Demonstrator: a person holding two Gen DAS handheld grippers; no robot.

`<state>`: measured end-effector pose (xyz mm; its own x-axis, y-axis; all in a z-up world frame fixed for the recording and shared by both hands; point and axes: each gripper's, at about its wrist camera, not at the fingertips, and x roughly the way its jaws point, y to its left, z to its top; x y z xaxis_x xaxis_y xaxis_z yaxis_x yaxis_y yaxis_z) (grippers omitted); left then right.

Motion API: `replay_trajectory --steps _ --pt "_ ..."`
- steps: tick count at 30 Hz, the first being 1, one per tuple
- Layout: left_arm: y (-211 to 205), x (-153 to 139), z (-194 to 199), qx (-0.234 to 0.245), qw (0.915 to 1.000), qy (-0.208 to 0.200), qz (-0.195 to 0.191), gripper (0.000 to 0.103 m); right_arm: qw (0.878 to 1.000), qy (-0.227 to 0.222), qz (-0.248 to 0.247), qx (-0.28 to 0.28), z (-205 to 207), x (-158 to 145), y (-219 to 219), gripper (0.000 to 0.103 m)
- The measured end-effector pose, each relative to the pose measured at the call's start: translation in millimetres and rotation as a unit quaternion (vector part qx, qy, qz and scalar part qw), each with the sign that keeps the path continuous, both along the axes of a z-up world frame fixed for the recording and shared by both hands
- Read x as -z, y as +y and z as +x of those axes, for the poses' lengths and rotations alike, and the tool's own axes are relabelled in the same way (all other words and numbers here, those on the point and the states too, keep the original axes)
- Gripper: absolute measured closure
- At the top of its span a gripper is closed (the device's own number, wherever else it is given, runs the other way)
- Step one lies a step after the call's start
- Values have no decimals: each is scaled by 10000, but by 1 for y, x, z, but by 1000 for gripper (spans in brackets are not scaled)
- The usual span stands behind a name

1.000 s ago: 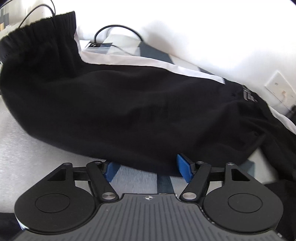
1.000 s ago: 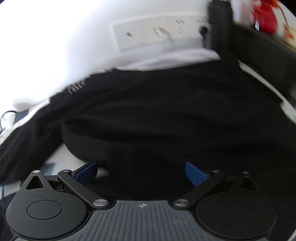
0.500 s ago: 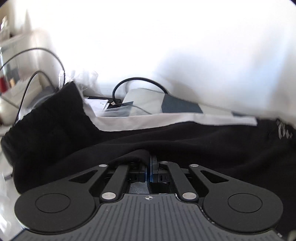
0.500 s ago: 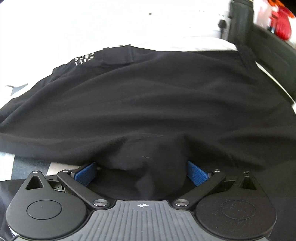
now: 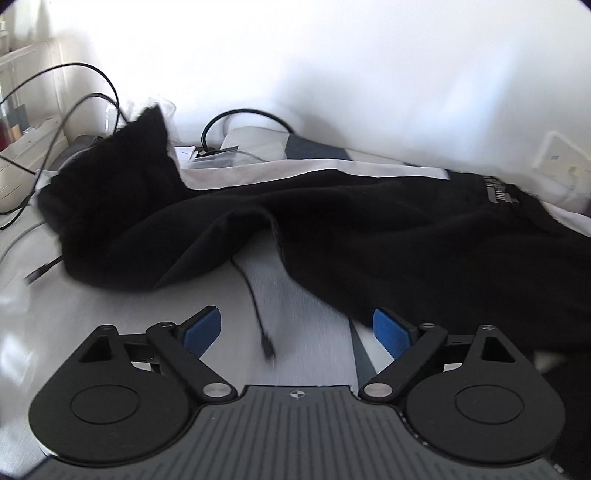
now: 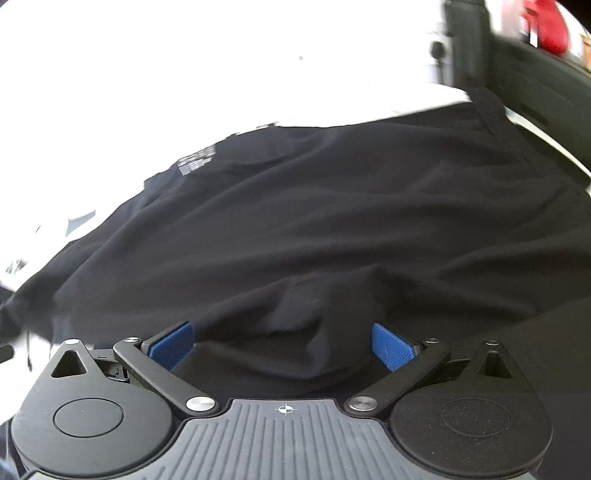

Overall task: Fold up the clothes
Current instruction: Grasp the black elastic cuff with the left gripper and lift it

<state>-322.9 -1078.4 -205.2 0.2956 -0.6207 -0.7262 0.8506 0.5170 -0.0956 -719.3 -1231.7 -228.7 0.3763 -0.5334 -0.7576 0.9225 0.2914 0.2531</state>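
Note:
A black garment with a white side stripe and a small grey print lies rumpled across the grey-and-white bed cover. In the left wrist view its ribbed end stands bunched up at the far left. My left gripper is open just short of the cloth's near edge, with only a thin black cable between its blue pads. In the right wrist view the same black garment fills the frame. My right gripper is open, and a raised fold of the fabric lies between its blue pads, not pinched.
Black cables loop over the far left by a white shelf. Another cable curls behind the cloth near a small packet. A wall socket plate is at the right. Dark furniture and something red stand at the far right.
My left gripper, shut on the black cloth half a second ago, has let go and drawn back, open, uncovering the cover and cable. The right gripper stayed open over the fold.

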Motion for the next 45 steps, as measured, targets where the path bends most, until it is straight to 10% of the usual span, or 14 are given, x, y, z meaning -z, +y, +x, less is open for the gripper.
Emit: replay_trajectory --steps 10,20,25,32,45 --pt "135 -14 -65 -858 9857 -1444 113 7 9987 486 -32 -123 44 8 26 1" --pt "208 18 -3 -2058 9781 -202 231 9 9990 409 167 -86 61 13 40 1" --pt "217 28 1 -2188 9757 90 97 28 9992 340 161 -142 67 12 48 1" --pt "215 12 -27 -2118 9761 -475 89 80 9994 268 211 -72 65 9 48 1" --pt "198 -29 -26 -2020 9714 -1042 -685 86 9998 130 166 3 71 3 41 1"
